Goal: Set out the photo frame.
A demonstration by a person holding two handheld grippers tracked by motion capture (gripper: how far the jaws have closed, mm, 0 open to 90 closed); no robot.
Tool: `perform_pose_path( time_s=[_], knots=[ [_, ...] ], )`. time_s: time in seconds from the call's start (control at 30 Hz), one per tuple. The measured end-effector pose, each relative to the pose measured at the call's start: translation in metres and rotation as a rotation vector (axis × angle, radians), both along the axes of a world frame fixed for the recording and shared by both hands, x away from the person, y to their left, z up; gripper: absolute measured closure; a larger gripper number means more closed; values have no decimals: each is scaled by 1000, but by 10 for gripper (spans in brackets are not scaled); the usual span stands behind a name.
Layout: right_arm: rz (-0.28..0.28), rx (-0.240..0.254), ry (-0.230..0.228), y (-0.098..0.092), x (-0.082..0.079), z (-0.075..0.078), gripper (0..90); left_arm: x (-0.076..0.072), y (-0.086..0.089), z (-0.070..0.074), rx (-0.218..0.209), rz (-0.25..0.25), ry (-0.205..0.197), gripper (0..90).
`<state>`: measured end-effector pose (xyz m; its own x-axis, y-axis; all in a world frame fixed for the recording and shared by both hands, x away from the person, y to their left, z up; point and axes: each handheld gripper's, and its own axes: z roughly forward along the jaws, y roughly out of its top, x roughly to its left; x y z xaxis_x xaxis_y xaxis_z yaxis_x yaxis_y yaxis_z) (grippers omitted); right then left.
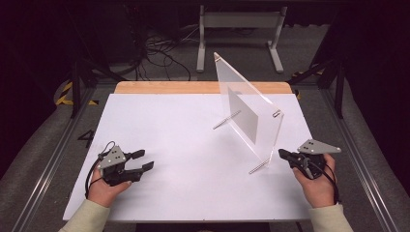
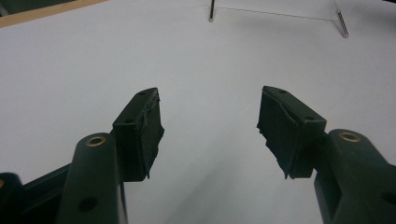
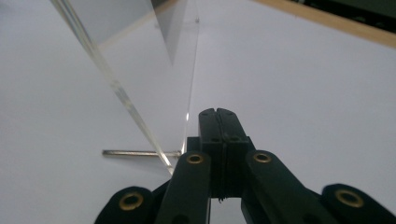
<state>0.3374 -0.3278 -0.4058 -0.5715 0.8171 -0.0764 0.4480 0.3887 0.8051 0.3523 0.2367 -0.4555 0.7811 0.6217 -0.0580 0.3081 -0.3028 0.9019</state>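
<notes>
Carefully Approaching the Clear Panel Stand

Currently the work in hand appears to be an approach by the right gripper [image 1: 284,154] to the clear acrylic panel [image 1: 244,104], which stands upright on two metal foot rods [image 1: 261,167] at the centre-right of the high view.

**Gripper state**
- Right gripper: jaws pressed fully together, with nothing between them. The right gripper view shows the two pads [image 3: 217,119] meeting face to face.
- Left gripper [image 1: 143,160]: jaws spread wide and empty, resting low over the white table [image 1: 183,193] at the lower left of the high view.

**Position of the panel**
- In the high view, the panel's near lower corner sits just left of the right gripper's tips, close but apparently not touching.
- In the right gripper view, the panel's edge [image 3: 116,93] rises from the lower centre toward the upper left, just beside the closed jaws. Whether they make contact cannot be told.
- In the left gripper view, the foot rods [image 2: 342,24] lie far off along the top edge, well apart from the open jaws.

**Recommended procedure**
1. To grasp the panel, open the right jaws before advancing; closed tips can only push.
2. Approach the edge squarely. A thin upright sheet on narrow rods is likely to tip or slide under side load.
3. Keep the left gripper clear, or bring it in to steady the far side.
</notes>
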Motion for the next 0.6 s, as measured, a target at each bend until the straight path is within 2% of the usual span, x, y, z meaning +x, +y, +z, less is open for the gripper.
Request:
perform_pose_path(
  time_s=[0.23,0.33,0.6],
  knots=[
    [27,-41,107,5,14,-33,900,-1,-2,-1,11,-5,13,394],
    [44,-63,123,10,16,-37,900,0,-2,-1,16,-7,11,394],
    [73,-75,145,17,17,-41,900,-1,-3,-1,21,-13,21,390]
  ],
)
